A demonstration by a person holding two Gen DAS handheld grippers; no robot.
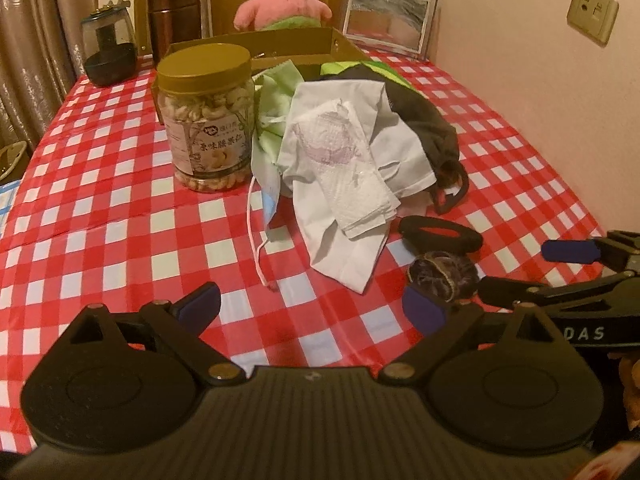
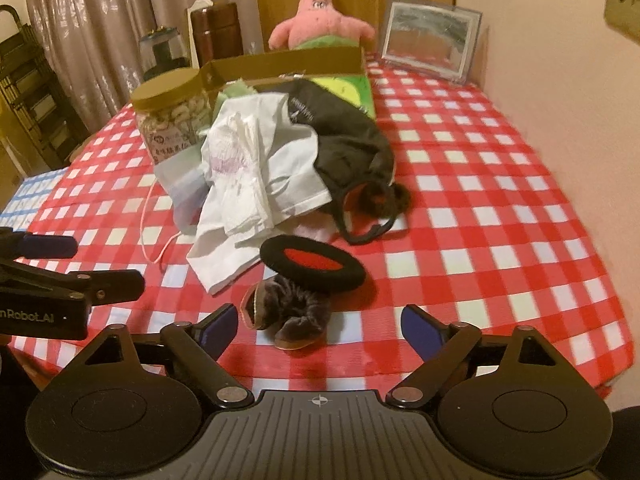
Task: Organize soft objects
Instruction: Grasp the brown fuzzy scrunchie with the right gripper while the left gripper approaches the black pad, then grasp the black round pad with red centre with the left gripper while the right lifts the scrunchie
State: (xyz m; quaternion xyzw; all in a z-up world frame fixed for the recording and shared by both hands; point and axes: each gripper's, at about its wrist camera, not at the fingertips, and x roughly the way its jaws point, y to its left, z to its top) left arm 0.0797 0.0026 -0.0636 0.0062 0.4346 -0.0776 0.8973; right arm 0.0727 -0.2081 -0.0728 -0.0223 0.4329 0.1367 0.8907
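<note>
A heap of soft things lies mid-table: a white cloth [image 1: 340,152] [image 2: 256,168], a black cap [image 1: 424,120] [image 2: 348,136], a green cloth [image 1: 276,96] and a blue face mask [image 1: 270,200]. In front of it are a black ring hair band [image 2: 312,264] and a dark scrunchie [image 2: 288,312] [image 1: 442,276]. My right gripper [image 2: 320,322] is open, and the scrunchie sits just ahead of its left finger, untouched. My left gripper [image 1: 312,306] is open over bare tablecloth near the white cloth's lower corner. An open cardboard box [image 2: 288,62] stands behind the heap, with a pink star plush [image 2: 320,16] beyond it.
A jar of cashews [image 1: 208,120] stands left of the heap. At the back are a dark glass container [image 1: 108,52], a brown canister [image 1: 174,16] and a picture frame [image 1: 388,16]. A wall runs along the table's right side.
</note>
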